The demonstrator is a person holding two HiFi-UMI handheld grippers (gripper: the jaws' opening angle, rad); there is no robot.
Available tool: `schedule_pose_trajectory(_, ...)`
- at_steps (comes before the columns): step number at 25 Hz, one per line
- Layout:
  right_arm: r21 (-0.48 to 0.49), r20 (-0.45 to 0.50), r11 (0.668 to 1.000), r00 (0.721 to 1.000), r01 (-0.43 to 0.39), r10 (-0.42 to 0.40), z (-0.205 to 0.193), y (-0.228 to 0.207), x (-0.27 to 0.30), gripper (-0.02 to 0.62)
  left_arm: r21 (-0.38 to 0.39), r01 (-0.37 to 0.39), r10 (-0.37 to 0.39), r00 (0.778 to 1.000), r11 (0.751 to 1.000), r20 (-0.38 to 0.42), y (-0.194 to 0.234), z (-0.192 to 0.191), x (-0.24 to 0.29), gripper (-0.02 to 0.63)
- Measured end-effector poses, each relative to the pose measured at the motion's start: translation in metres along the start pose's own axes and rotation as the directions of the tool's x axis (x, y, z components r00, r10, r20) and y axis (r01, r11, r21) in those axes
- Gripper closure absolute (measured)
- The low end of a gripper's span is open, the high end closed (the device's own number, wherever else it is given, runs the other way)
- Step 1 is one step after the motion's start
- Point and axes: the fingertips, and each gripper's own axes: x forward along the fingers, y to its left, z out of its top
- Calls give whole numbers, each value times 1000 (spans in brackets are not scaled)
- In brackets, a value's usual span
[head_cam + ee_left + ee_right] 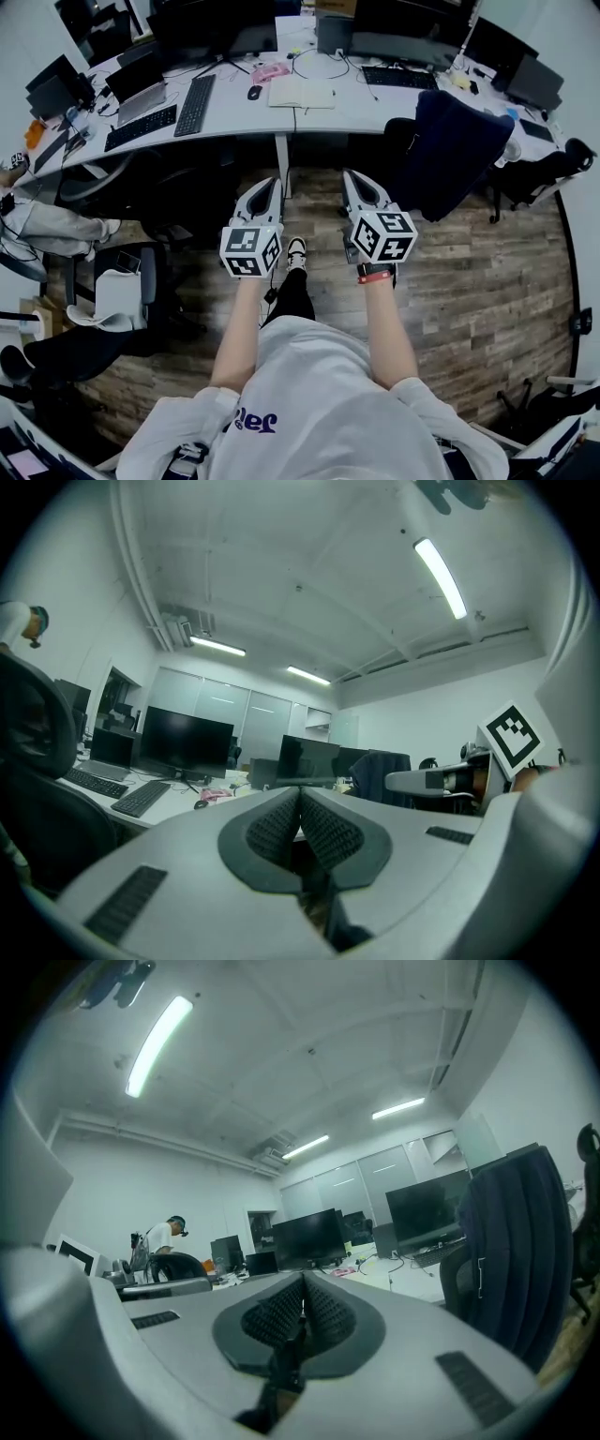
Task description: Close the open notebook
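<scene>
The notebook [302,92] lies open, pale pages up, on the far white desk [234,120] between a mouse and a keyboard. I stand back from the desk on the wooden floor, and both grippers are held out level in front of me, well short of the notebook. In the head view my left gripper [273,184] and right gripper [351,177] sit side by side. The left gripper [300,795] has its ribbed pads pressed together with nothing between them. The right gripper [303,1284] is likewise shut and empty. Neither gripper view shows the notebook clearly.
A dark office chair with a jacket over it [459,150] stands at the desk's right, close to my right gripper. Keyboards [195,105], monitors [216,28] and a pink item [272,71] crowd the desk. A seated person [37,225] and more chairs [122,300] are at the left.
</scene>
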Motion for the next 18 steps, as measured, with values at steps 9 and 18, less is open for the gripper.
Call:
schedule_pose_trajectory(9, 21, 8, 1000, 1000, 21, -21, 7, -53, 118, 592, 0, 3, -3, 1000, 1000, -5, 65, -3, 115, 588)
schedule_pose_trajectory(18, -9, -27, 997, 997, 73, -73, 31, -93, 239, 595, -12, 25, -25, 1000, 1000, -19, 132, 13, 225, 589)
